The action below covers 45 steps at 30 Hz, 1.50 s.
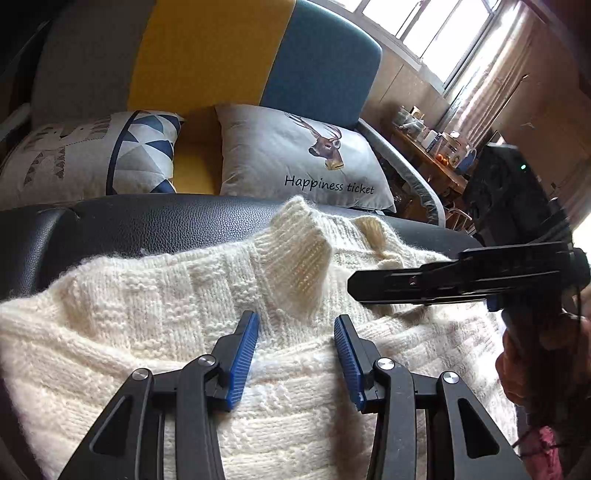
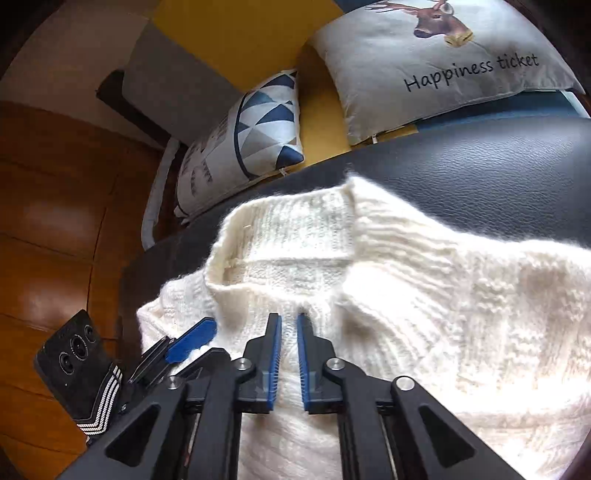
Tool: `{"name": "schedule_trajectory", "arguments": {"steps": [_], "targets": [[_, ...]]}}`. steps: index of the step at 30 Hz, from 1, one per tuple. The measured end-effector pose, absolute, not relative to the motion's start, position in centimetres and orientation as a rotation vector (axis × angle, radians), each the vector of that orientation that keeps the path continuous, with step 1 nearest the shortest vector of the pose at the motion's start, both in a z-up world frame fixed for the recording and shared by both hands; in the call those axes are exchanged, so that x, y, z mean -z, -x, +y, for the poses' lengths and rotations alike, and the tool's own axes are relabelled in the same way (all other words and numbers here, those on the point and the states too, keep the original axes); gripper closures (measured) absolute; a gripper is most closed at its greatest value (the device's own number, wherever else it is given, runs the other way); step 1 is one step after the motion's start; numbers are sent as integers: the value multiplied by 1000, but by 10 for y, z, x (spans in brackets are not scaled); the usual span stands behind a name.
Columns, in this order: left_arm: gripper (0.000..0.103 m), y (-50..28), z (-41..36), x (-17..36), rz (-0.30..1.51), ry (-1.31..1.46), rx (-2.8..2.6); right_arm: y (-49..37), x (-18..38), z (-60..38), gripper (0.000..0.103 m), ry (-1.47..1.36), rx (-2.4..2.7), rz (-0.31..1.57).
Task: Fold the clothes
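Two pairs of blue-padded jaws work over one cream knitted sweater (image 1: 177,314). On the left gripper (image 1: 295,328) the jaws stand wide apart with nothing between them, poised just above the knit below the ribbed collar (image 1: 299,251), which stands up in a fold. On the right gripper (image 2: 289,332) the jaws are drawn nearly together with only a narrow slit left, and a thin ridge of knit below the neckline runs between the pads — whether they actually pinch it I cannot tell. In the right wrist view the left gripper's blue pad (image 2: 192,339) shows at lower left, resting at the sweater's edge; in the left wrist view the right gripper's black body reaches in from the right above the garment, with a hand (image 1: 524,354) on its grip. The sweater lies spread on a black leather surface (image 1: 147,225), collar toward the far edge. Beyond that edge sits a sofa (image 1: 207,55) in grey, yellow and blue panels, with a triangle-patterned cushion (image 1: 144,147) and a deer cushion (image 1: 306,158) lettered "Happiness ticket" propped on it. Wooden floor (image 2: 48,221) shows at the left — and a window (image 1: 436,26) at the upper right.
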State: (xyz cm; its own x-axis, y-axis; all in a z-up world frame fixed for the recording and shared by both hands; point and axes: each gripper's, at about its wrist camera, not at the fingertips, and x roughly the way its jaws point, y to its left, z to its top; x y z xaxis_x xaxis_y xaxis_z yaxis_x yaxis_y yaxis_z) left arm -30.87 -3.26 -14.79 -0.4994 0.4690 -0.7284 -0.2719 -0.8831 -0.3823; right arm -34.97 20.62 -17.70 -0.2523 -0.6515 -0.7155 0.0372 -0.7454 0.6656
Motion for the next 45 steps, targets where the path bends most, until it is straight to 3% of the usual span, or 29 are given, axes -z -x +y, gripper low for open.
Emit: {"name": "schedule_trajectory", "arguments": {"steps": [2,3,7,12,17,23,28,33,45], "targets": [[59,309,-32,148,-299,1254,-2382,339,169,211,88,-1505,2061,-765],[59,310,-32,148,-293,1259,-2384,331,161,215,75,-1471,2083,-767],[59,305,-37,139,-345,1298,-2384,277,131,231,75,-1321,2094,-827],[57,224,-77,120,-454,1268,-2398,165,122,289,75,-1285,2169,-911],[46,142,-117,101,-561,1233,-2410,45,132,365,74,-1345,2273,-1055],[43,44,-162,93,-698,1228,-2412,-46,164,424,73,-1443,2213,-1211],[43,-12,-178,111,-725,1299,-2413,-70,190,411,74,-1479,2076,-1203],[34,-46,-177,126,-695,1386,-2389,-53,196,377,74,-1459,1970,-1133],[29,-72,-175,139,-777,1346,-2354,-41,196,348,74,-1402,1999,-1031]]}}
